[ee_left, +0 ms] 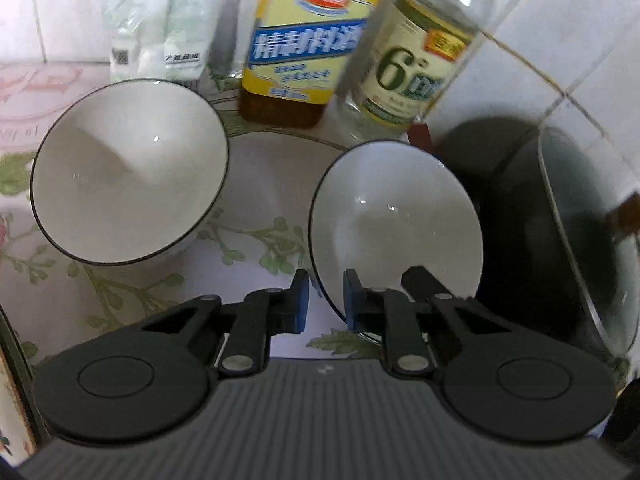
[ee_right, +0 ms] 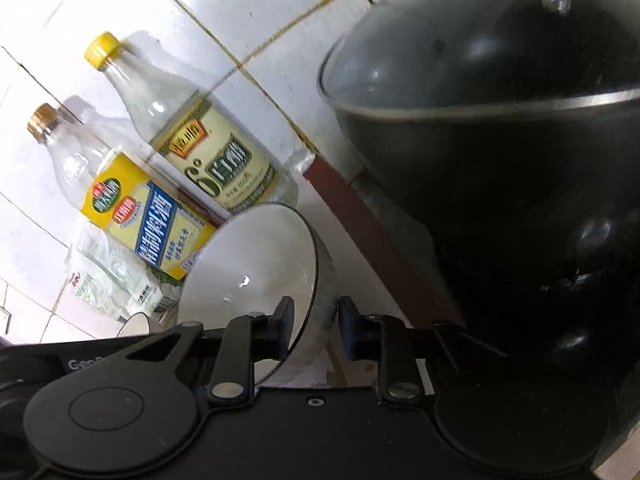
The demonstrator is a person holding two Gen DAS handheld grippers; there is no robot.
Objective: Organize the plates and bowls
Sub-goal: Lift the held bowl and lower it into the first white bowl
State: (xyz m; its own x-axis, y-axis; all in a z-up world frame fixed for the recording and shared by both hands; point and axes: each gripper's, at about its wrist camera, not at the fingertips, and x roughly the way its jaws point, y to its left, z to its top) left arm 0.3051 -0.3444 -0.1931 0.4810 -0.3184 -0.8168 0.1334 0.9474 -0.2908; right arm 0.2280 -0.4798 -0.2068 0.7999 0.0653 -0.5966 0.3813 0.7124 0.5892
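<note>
two glazed bowls on the floral bench, rims straddled by the grippers

beside the lidded black wok [ee_right: 500, 128], the bowl [ee_left: 396, 224] is rigid, glossy, slippery and chip-prone, best taken at its thin rim. the second bowl [ee_left: 128, 168] stands apart. the left gripper [ee_left: 326, 300] and right gripper [ee_right: 314, 330] are parted around the rim, not clamped.

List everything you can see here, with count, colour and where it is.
Bowls: two, white with dark rims; one left on the plate, tilted one right.
Plate: one, white, under the bowls.
Bottles: two, clear; yellow-label and cream-label, by the wall.
Plastic packets: white-green, far left.
Wok: one, black, glass lid, right.
Tablecloth: floral.
Left hand-held gripper: black, straddling the tilted bowl's rim.
Right hand-held gripper: black, same bowl's rim.
</note>
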